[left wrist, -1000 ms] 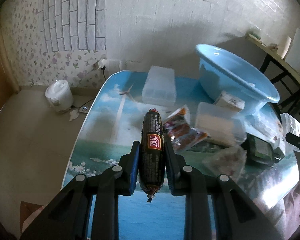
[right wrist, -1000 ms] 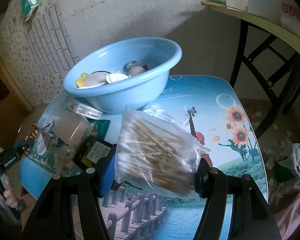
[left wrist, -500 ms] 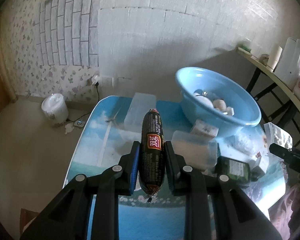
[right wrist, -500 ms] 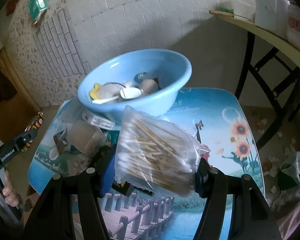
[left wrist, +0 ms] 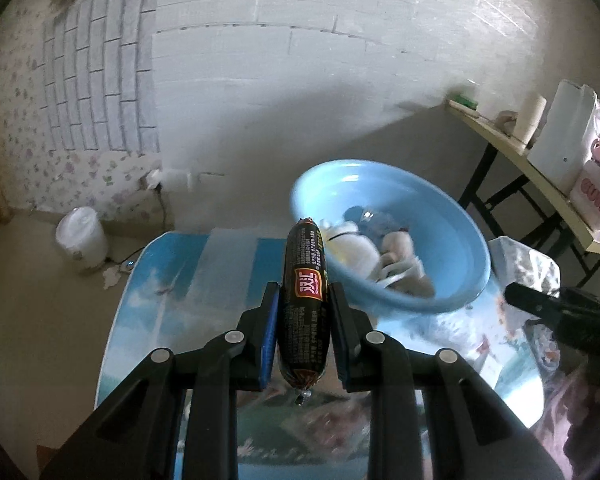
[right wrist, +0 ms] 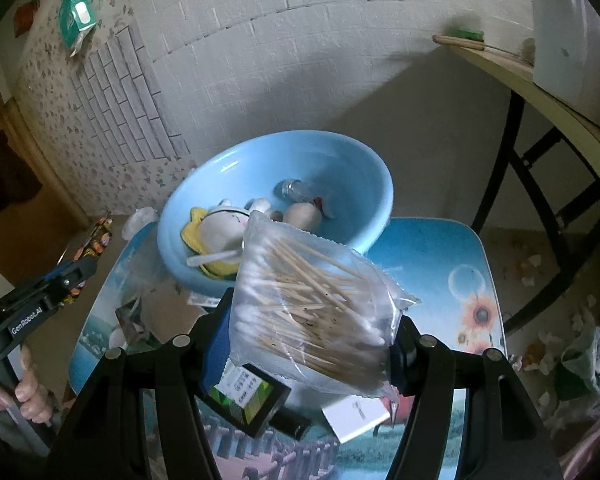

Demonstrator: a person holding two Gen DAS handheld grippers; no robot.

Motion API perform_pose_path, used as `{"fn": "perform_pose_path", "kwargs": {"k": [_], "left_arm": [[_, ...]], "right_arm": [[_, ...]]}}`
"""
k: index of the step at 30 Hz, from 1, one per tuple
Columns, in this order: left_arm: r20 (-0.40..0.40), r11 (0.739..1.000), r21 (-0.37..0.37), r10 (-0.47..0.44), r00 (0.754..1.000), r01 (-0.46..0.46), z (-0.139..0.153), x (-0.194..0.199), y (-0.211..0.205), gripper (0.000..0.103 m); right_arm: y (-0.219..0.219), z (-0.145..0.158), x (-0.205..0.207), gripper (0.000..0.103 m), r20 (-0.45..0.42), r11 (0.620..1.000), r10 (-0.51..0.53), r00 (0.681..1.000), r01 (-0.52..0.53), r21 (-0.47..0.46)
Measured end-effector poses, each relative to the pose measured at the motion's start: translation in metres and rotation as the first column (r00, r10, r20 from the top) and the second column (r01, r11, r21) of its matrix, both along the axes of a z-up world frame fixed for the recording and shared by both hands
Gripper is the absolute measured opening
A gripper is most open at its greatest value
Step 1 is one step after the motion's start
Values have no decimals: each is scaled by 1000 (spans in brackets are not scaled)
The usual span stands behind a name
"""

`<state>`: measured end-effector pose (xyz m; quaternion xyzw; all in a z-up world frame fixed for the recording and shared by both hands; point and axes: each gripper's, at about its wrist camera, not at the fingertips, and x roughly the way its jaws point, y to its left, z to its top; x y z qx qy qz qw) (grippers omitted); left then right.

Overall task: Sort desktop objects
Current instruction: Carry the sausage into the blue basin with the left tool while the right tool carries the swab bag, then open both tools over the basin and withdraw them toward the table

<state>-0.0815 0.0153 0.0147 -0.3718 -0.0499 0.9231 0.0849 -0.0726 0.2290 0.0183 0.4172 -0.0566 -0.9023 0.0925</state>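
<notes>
My left gripper (left wrist: 303, 332) is shut on a dark sausage stick (left wrist: 304, 300) with a red label, held upright above the table and just left of the blue basin (left wrist: 440, 216). My right gripper (right wrist: 308, 340) is shut on a clear bag of cotton swabs (right wrist: 312, 312), held in front of the basin (right wrist: 340, 160). The basin holds a white plush toy (right wrist: 220, 228), a small bottle (right wrist: 292, 188) and other small items. The left gripper also shows in the right wrist view (right wrist: 76, 272), and the right gripper in the left wrist view (left wrist: 516, 292).
The picture-printed table (right wrist: 432, 248) carries a clear plastic box (left wrist: 228, 256), a dark green-labelled box (right wrist: 248, 396), a white card (right wrist: 356, 412) and wrappers. A white pot (left wrist: 82, 236) stands on the floor at left. A side table (left wrist: 516, 148) stands at right.
Both grippers have risen and moved toward the basin with their loads. The basin's inside now shows more fully in both views.
</notes>
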Motion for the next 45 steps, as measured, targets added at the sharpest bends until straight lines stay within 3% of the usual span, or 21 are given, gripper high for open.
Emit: {"fn": "perform_pose_path", "kwargs": {"k": [12, 26, 31, 35, 40, 45], "left_arm": [[-8, 997, 4, -76, 997, 76, 6, -57, 33, 23], [34, 983, 2, -181, 983, 181, -17, -114, 71, 24], [30, 984, -10, -178, 984, 179, -17, -113, 69, 47], [28, 986, -7, -164, 986, 164, -14, -108, 60, 58], [20, 991, -22, -129, 991, 129, -9, -94, 45, 87], [21, 992, -74, -98, 995, 99, -10, -74, 32, 98]], "right_arm": [[1, -3, -44, 59, 19, 1000, 17, 1000, -17, 4], [-16, -21, -90, 59, 47, 998, 62, 997, -63, 25], [-20, -27, -91, 62, 48, 996, 80, 996, -82, 28], [-18, -25, -88, 77, 55, 995, 79, 995, -82, 50], [-15, -16, -77, 88, 40, 993, 86, 995, -89, 75], [1, -13, -63, 89, 30, 997, 52, 998, -54, 63]]}}
